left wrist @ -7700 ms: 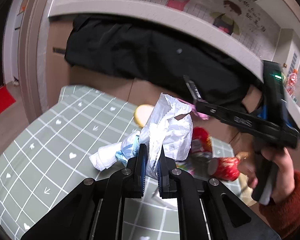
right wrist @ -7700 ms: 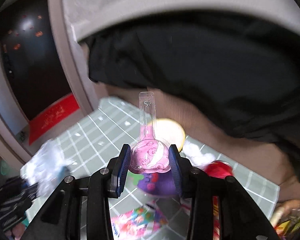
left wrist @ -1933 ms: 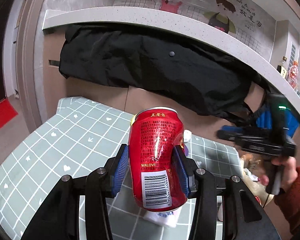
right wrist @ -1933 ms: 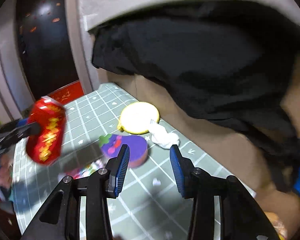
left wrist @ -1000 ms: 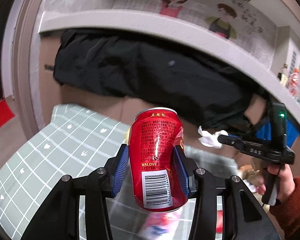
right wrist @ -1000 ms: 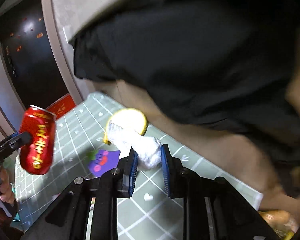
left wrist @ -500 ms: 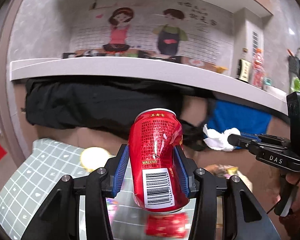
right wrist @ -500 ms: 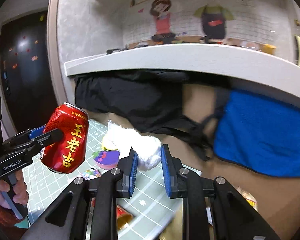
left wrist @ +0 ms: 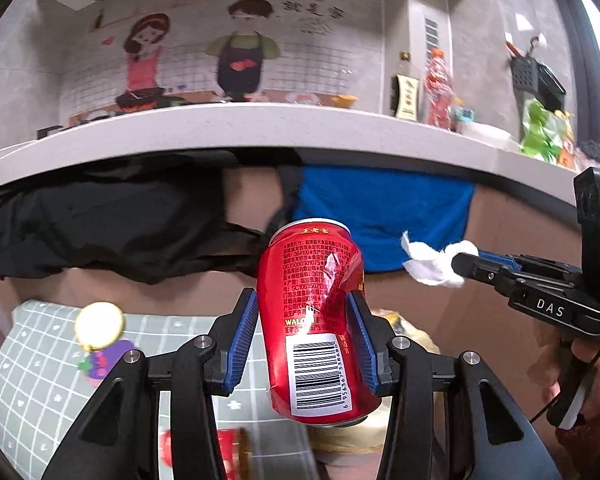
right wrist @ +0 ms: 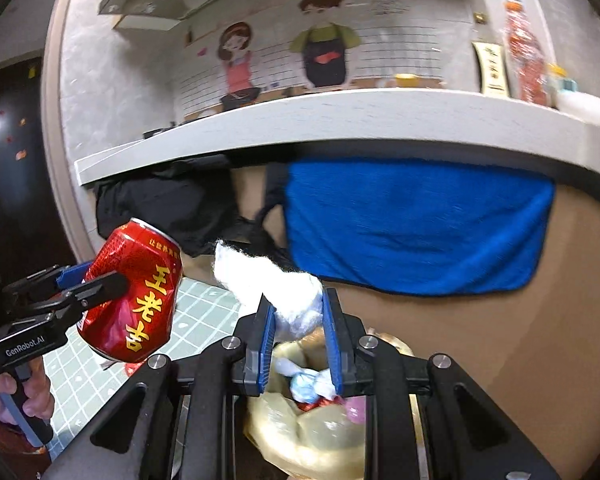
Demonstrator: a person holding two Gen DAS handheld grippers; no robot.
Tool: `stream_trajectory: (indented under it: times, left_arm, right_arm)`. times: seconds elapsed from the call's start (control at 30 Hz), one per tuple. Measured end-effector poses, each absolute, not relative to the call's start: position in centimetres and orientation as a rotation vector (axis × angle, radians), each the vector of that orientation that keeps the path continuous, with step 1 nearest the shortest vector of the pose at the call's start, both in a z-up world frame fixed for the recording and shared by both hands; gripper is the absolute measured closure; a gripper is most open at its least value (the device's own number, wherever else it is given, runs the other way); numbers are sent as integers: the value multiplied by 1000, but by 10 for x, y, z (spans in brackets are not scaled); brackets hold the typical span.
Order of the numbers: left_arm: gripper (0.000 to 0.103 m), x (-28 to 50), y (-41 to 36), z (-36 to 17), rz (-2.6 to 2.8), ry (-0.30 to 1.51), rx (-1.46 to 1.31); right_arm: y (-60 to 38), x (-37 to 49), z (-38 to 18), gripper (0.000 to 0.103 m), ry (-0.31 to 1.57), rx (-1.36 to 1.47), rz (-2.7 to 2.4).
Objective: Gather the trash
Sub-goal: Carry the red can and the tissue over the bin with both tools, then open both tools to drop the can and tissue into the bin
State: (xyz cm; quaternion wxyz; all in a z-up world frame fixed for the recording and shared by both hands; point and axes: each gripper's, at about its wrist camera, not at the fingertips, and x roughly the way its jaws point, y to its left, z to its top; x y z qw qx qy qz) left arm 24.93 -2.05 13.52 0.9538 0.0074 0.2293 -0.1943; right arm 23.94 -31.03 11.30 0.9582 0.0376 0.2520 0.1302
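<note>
In the left wrist view, the left gripper (left wrist: 306, 330) is clamping a dented red can (left wrist: 314, 312) upright between its blue pads; the can is showing a barcode and "WALOVI". At the right, the other gripper, marked "DAS", is pinching a white tissue (left wrist: 430, 264) before a blue towel (left wrist: 384, 216). In the right wrist view, the right gripper (right wrist: 300, 336) is squeezing that tissue just above a yellowish trash bag (right wrist: 324, 436). The can is hanging at the left over the green checked mat (right wrist: 204, 320).
</note>
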Motion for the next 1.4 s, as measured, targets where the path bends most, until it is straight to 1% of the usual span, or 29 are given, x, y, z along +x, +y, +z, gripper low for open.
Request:
stream_trajectory:
  times: [0.33, 0.6, 0.83, 1.4]
  left_arm:
    - [57, 275, -59, 103, -444, 555, 44]
    - [57, 310, -79, 58, -496, 658, 10]
    - [57, 333, -85, 29, -504, 738, -32]
    - [58, 387, -104, -48, -476, 981, -58]
  right_arm:
    - [-348, 245, 77, 81, 555, 145, 227]
    - [-357, 258, 47, 81, 589, 173, 203]
    - [-361, 270, 22, 81, 635, 195, 195]
    - [-368, 321, -69, 81, 859, 290, 193]
